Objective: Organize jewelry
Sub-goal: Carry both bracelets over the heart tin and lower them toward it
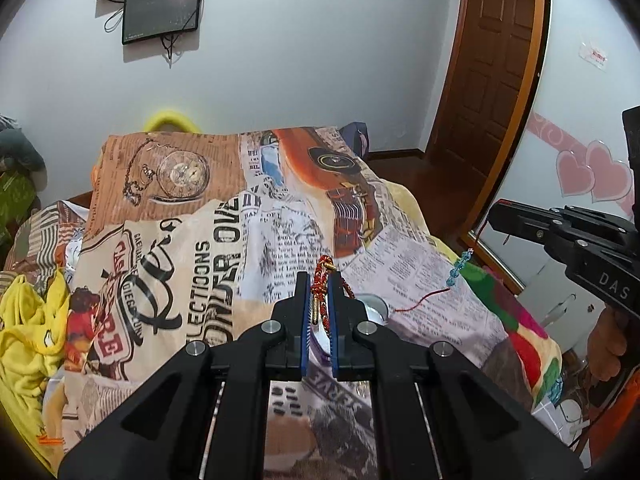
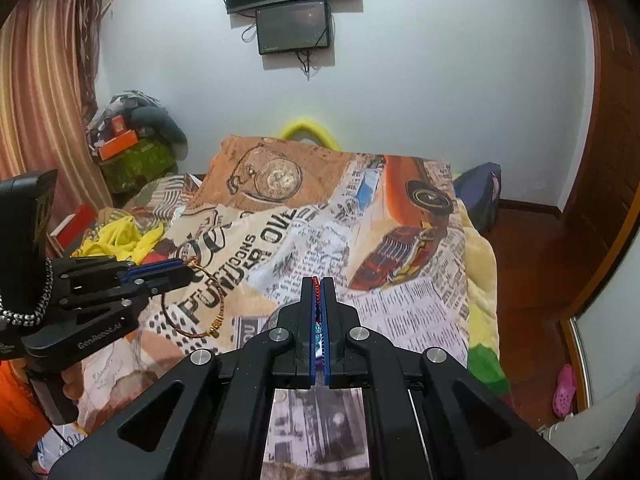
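Blue pads of the left hand-held gripper sit nearest the left wrist lens, clenched on a red-and-gold braided cord bracelet whose loop sticks out past the tips. Right wrist view shows what that one can't: the same bracelet hangs as a full loop below the left hand-held gripper, with small gold charms at the bottom, clear of the bedspread. Right hand-held gripper is clamped tight on a thin red string bracelet; only a sliver of red string and a bit of blue bead show between its pads in its own view. Left wrist view shows the rest: the red string runs out from the right hand-held gripper's tips, carries a row of blue crystal beads, then trails down toward the bedspread; can't tell if the end touches it. A white round dish sits on the bed just right of the left tips, seen only from the left wrist. Both bracelets are held above the newspaper-print bedspread.
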The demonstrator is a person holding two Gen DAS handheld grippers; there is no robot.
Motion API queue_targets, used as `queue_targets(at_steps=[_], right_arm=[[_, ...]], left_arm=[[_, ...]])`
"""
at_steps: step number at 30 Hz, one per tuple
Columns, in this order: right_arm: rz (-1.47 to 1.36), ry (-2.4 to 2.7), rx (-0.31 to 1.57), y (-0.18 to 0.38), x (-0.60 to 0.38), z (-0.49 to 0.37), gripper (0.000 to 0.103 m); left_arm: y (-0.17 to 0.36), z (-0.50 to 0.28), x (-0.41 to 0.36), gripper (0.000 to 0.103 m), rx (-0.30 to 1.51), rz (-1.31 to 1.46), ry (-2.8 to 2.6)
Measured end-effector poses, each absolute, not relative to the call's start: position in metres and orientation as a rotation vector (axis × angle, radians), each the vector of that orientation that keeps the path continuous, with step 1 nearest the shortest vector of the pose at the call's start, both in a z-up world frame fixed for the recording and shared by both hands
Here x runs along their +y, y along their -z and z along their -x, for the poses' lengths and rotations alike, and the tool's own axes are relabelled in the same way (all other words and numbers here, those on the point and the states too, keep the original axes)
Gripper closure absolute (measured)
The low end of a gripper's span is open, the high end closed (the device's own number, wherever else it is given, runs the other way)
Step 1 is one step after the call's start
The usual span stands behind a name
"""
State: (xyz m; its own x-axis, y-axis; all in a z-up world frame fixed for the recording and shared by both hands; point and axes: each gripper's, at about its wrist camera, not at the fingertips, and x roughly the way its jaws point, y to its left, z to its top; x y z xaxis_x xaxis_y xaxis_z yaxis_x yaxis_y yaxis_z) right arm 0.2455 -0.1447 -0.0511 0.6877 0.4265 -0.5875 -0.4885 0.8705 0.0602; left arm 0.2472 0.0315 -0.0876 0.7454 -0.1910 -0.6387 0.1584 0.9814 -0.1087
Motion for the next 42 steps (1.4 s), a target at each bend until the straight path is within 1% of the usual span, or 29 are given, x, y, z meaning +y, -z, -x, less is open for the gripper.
queue_targets(at_steps=[7, 14, 28, 37, 42], right_arm=[[0.093, -0.532, 0.597, 0.042, -0.139, -0.262, 0.101], [0.069, -0.561, 0.61, 0.05, -0.135, -0.278, 0.101], [0.081, -0.638, 0.788, 0.117, -0.11, -0.303, 0.101], [0.094, -0.617, 0.916, 0.16, -0.108, -0.319, 0.101], [0.102, -0.606, 0.957, 0.173, -0.107, -0.321, 0.101]], left_arm=[[0.092, -0.271, 0.031, 0.097, 0.706, 0.056, 0.2], [0.115, -0.294, 0.024, 0.097, 0.754, 0.051, 0.213], [0.183, -0.329, 0.012, 0.097, 0.917, 0.065, 0.265], [0.2, -0.333, 0.007, 0.097, 0.963, 0.057, 0.293], [0.201, -0.333, 0.006, 0.097, 0.971, 0.044, 0.294]])
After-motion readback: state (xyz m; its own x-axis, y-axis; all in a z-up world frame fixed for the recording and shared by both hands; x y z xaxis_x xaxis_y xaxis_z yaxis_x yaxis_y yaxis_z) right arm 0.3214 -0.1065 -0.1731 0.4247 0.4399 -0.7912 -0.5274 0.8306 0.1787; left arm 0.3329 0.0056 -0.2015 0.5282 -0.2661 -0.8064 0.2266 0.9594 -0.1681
